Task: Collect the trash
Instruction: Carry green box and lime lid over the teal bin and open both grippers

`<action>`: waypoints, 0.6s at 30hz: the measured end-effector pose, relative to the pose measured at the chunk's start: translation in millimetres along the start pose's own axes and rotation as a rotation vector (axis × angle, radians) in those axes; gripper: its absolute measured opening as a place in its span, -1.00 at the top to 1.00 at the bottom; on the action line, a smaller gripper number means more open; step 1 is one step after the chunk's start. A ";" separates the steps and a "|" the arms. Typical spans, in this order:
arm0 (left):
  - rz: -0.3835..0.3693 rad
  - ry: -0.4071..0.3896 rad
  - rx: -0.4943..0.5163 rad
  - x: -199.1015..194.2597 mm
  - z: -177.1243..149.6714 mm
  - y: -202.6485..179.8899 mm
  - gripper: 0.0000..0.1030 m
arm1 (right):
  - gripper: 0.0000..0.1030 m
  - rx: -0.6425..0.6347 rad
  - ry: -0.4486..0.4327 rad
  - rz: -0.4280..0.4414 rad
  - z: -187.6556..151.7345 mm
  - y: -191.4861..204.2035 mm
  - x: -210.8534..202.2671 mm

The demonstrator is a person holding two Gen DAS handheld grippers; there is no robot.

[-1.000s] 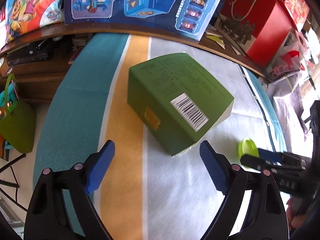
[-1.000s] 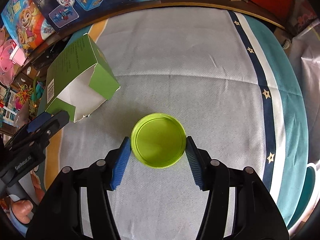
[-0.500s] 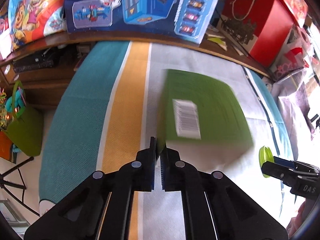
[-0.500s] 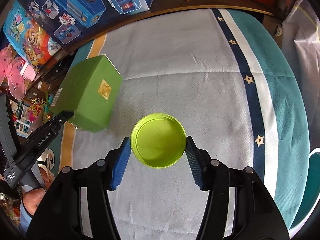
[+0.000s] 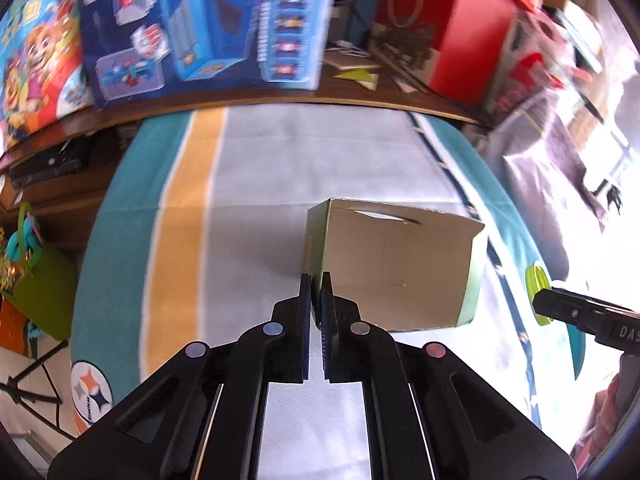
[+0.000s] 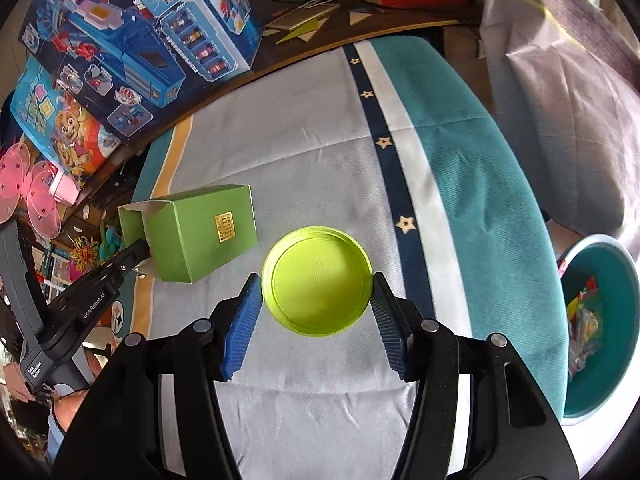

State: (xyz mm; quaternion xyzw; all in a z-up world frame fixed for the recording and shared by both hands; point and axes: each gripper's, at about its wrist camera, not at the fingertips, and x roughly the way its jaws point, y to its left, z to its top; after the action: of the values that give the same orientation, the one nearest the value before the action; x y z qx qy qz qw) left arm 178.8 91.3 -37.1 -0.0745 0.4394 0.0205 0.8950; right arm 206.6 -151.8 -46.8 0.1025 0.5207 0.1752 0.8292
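A green cardboard box (image 5: 392,276) hangs above the striped tablecloth (image 5: 256,184), its open brown inside facing the left wrist view. My left gripper (image 5: 316,292) is shut on the box's left wall edge. In the right wrist view the same green box (image 6: 200,236) shows its gold sticker, with the left gripper (image 6: 138,250) pinching its open end. My right gripper (image 6: 316,316) is shut on a round lime-green lid (image 6: 316,280), one blue pad on each side of its rim, held off the cloth. That lid (image 5: 536,292) appears edge-on at the right of the left wrist view.
A teal bin (image 6: 596,239) holding colourful wrappers stands beyond the table's right edge. Large toy boxes (image 6: 140,40) and a red gift box (image 5: 444,32) line the back ledge. A grey plastic bag (image 6: 568,100) lies at the right. A green bag (image 5: 44,292) hangs at the left.
My left gripper shut on the box's edge and lifted it, and its open inside now faces the camera. My right gripper carried the lid up and rightward; the teal bin came into view.
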 end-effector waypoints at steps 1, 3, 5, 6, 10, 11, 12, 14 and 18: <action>-0.009 0.002 0.016 -1.3 -0.6 -8.1 0.91 | -0.03 0.013 -0.009 -0.002 -3.8 -7.1 -6.6; -0.026 0.005 0.051 -5.2 -4.0 -26.7 0.91 | -0.03 0.044 -0.026 -0.004 -11.4 -23.7 -20.5; -0.048 0.007 0.084 -8.3 -6.6 -46.4 0.91 | -0.03 0.073 -0.044 -0.005 -19.0 -39.3 -33.6; -0.056 0.008 0.099 -10.1 -7.5 -56.1 0.91 | -0.03 0.087 -0.053 -0.007 -22.8 -47.4 -40.1; -0.091 0.012 0.162 -15.1 -12.9 -94.7 0.91 | -0.03 0.143 -0.095 -0.015 -37.1 -79.6 -64.9; -0.099 0.015 0.177 -15.2 -13.3 -103.7 0.91 | -0.03 0.154 -0.107 -0.021 -40.9 -87.2 -70.8; -0.106 0.019 0.194 -15.3 -14.6 -114.1 0.91 | -0.03 0.165 -0.120 -0.025 -44.9 -94.5 -76.5; -0.116 0.027 0.231 -15.5 -17.9 -133.2 0.91 | -0.03 0.189 -0.139 -0.023 -52.5 -108.9 -85.8; -0.139 0.047 0.305 -14.2 -24.3 -172.5 0.91 | -0.03 0.253 -0.166 -0.015 -66.2 -141.3 -100.6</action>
State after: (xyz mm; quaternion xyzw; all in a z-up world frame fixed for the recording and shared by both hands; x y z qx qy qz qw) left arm 168.7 -82.4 -20.6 0.0313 0.4519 -0.1099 0.8847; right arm 133.1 -322.2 -42.2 0.2167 0.4690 0.0928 0.8512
